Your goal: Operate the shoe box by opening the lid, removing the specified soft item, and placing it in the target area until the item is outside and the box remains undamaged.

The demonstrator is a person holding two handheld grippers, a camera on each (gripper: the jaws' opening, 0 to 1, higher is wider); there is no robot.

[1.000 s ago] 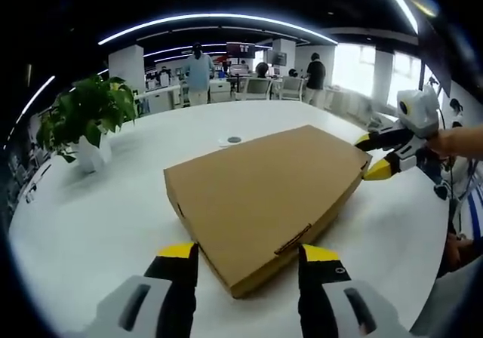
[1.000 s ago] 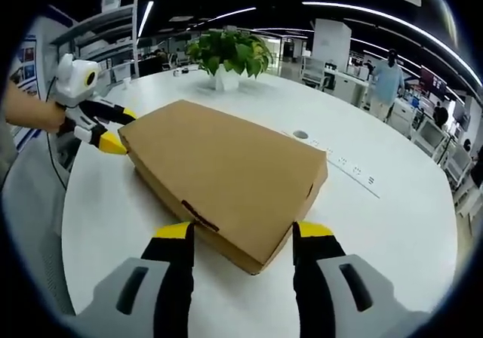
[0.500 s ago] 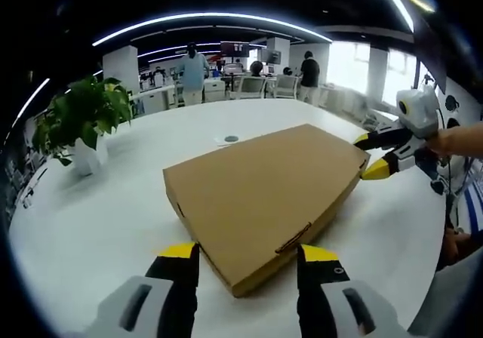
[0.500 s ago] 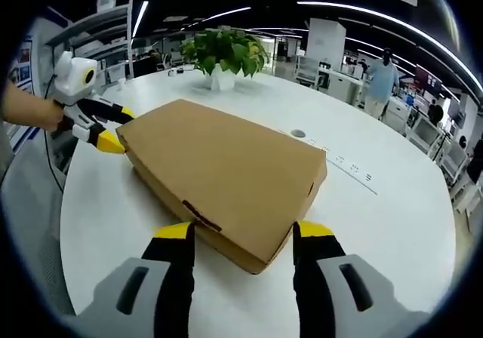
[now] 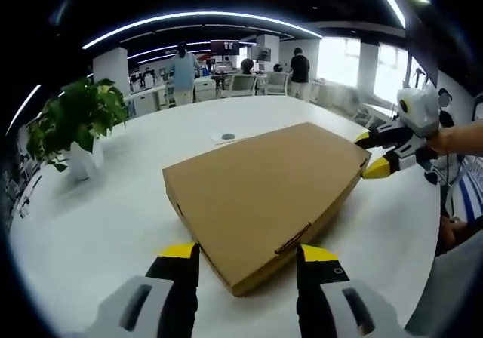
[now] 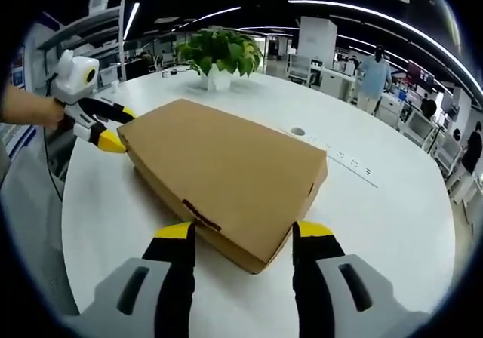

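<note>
On the white table [image 5: 90, 225] lies the closed shoe box [image 5: 260, 195], a corner between the wide-spread jaws of each tool: left gripper [image 5: 243, 256] and right gripper [image 6: 238, 235], neither clamping.

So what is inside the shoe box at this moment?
That cannot be seen: the brown cardboard shoe box lies on the white table with its lid closed, covering its contents. Both grippers stand open at opposite corners.
</note>
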